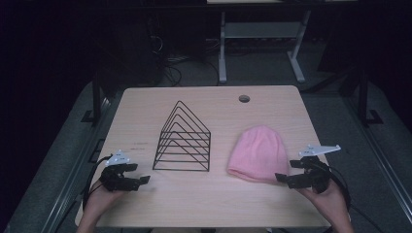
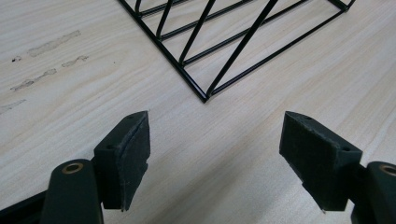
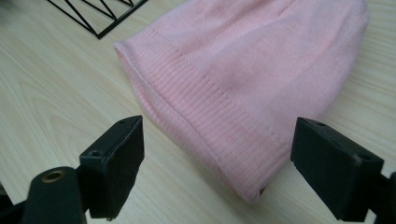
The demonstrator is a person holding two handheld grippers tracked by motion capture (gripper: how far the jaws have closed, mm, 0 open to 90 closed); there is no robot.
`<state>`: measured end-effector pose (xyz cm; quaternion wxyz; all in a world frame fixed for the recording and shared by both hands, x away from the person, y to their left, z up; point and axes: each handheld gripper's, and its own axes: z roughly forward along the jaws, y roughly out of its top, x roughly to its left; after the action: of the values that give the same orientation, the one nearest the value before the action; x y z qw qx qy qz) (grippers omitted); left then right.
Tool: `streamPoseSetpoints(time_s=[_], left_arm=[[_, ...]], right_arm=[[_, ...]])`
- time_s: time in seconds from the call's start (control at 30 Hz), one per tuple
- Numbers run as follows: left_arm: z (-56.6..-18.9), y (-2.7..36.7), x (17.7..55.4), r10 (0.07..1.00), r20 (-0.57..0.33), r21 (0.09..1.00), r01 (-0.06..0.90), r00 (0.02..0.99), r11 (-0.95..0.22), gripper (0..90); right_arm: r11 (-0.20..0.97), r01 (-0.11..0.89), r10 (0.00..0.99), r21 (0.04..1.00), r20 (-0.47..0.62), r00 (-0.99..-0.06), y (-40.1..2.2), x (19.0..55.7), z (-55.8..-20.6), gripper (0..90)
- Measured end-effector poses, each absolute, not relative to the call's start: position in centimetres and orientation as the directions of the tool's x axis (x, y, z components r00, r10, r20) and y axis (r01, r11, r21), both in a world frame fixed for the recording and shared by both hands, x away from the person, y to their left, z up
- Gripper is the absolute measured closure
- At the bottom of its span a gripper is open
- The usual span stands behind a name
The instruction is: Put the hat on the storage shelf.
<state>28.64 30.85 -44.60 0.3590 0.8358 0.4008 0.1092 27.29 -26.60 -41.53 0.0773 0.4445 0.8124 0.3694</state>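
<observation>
A pink knit beanie (image 1: 257, 153) lies flat on the wooden table (image 1: 204, 204), right of centre, its ribbed brim toward me. In the right gripper view the beanie (image 3: 252, 70) spreads just beyond the jaws. My right gripper (image 1: 282, 178) hovers at the brim's near right corner, open, with nothing between its pads. A black wire rack (image 1: 183, 141) of nested triangles stands left of the beanie. My left gripper (image 1: 142, 180) rests low at the table's front left, open and empty. The rack's near corner (image 2: 204, 95) lies just ahead of the left gripper (image 2: 215, 154).
A round cable hole (image 1: 244, 98) sits near the table's far edge. Beyond the table stand a white desk frame (image 1: 262, 39) and cables on a dark floor. Faint scuff marks (image 2: 46, 60) show on the wood to the left of the rack.
</observation>
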Motion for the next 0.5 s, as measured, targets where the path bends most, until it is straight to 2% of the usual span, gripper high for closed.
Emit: streamPoseSetpoints(time_s=[0.5], left_arm=[[-44.5, 31.1, 28.7, 0.751, -0.112, 0.695, 0.591, 0.651, -0.408, 24.7]], right_arm=[[0.342, 0.675, 0.760, 0.654, 0.230, -0.608, -25.4, 29.2, -41.0, 16.8]])
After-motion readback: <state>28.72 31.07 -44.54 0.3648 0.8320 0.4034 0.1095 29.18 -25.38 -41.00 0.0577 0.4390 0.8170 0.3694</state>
